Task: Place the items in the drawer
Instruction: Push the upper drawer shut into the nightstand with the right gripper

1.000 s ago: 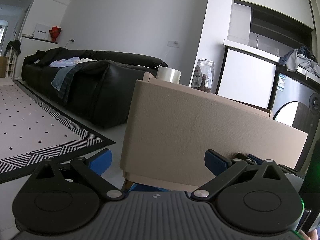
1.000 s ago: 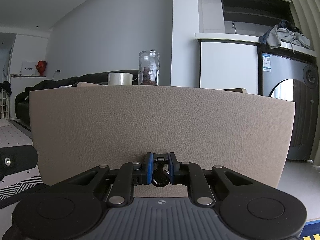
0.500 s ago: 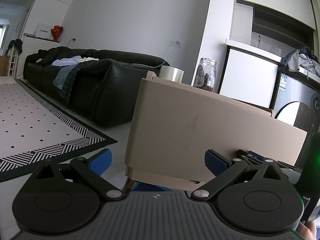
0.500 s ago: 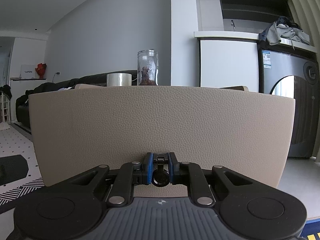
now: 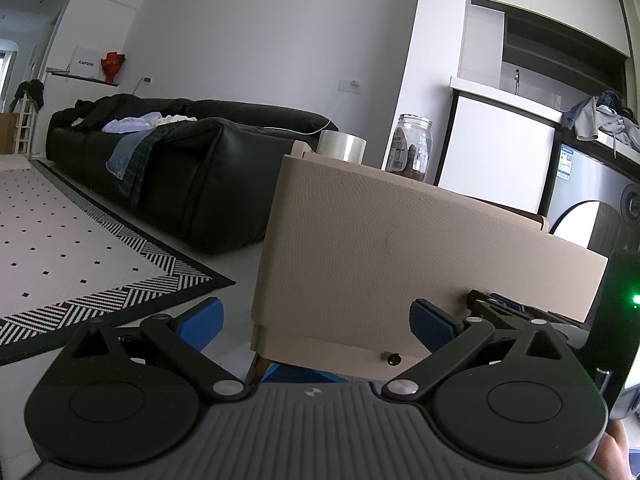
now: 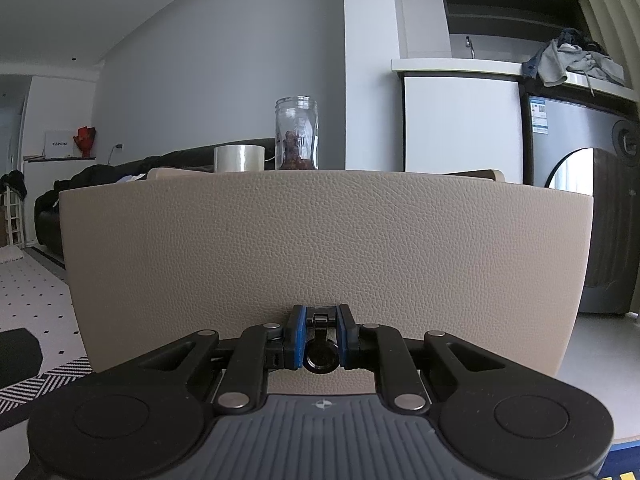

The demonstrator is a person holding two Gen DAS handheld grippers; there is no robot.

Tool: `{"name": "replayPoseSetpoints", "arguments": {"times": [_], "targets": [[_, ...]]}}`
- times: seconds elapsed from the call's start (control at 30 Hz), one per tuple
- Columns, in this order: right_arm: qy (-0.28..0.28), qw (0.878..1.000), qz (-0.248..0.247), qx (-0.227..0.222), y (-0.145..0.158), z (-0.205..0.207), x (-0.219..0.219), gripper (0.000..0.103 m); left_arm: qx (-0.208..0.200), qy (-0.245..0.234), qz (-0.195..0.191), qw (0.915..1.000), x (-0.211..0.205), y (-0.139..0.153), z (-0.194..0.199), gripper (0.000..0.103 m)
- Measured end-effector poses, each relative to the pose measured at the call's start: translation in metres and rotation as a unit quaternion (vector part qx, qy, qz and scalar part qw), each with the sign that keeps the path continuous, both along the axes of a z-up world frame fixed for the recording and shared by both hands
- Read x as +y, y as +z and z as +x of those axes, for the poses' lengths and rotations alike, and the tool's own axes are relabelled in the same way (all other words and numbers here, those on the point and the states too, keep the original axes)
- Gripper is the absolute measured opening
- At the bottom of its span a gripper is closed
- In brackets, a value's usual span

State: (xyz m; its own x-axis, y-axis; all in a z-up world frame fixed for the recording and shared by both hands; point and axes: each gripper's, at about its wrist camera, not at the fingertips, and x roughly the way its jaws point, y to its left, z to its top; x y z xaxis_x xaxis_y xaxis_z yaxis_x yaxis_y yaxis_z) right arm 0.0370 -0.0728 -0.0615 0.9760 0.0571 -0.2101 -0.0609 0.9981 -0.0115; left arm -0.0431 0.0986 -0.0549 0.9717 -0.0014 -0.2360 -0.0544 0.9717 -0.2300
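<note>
**Legible Markings**

A white box (image 5: 85, 63) on the far shelf carried dark lettering resembling "CAPERE". The glass jar (image 5: 412, 148) label and the appliance sticker (image 6: 537, 115) bore print too small to read.

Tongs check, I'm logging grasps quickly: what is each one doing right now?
Left tongs: open, holding nothing.
Right tongs: closed on the drawer pull.

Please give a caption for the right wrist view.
Right gripper shut on the drawer pull of a beige drawer front.
</note>
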Motion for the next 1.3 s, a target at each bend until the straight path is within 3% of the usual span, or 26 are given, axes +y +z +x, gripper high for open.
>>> {"name": "replayPoseSetpoints", "arguments": {"times": [1.3], "targets": [[-0.001, 1.0, -0.013, 0.009, 0.001, 0.037, 0.0, 0.018, 0.005, 0.001, 0.006, 1.0, -0.002, -0.002, 0.003, 0.102]]}}
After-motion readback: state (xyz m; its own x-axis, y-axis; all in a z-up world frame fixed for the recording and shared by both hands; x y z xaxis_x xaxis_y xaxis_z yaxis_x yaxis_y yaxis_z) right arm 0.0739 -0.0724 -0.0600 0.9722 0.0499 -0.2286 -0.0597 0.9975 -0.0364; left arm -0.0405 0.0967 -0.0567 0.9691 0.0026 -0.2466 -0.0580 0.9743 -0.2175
